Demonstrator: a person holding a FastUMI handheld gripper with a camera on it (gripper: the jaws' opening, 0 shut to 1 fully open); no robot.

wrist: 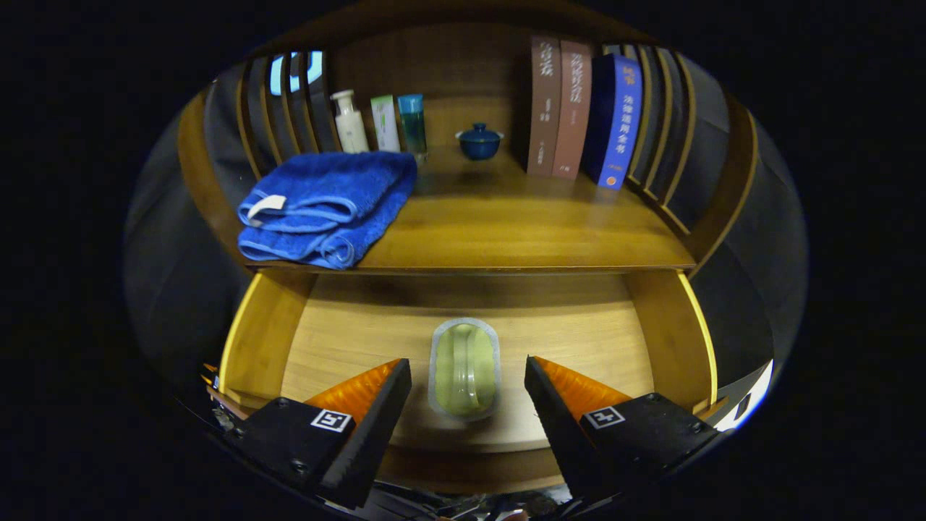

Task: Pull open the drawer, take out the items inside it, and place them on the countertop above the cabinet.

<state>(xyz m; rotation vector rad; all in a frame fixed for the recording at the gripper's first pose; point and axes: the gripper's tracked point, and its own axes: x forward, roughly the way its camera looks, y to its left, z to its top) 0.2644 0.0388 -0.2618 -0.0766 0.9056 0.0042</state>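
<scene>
The wooden drawer [636, 333] is pulled open below the countertop [521, 224]. On its floor lies a small clear packet with a pale green item inside [464, 369]. My gripper [468, 380] hangs over the drawer, open, one finger on each side of the packet and clear of it. A folded blue towel [325, 206] lies on the left part of the countertop, its edge reaching the front lip.
At the back of the countertop stand a white bottle [349, 121], a green-white box [385, 123], a teal bottle [412, 123], a blue lidded cup [479, 141] and three upright books [579, 108]. Slatted wooden sides [665, 123] close in the shelf left and right.
</scene>
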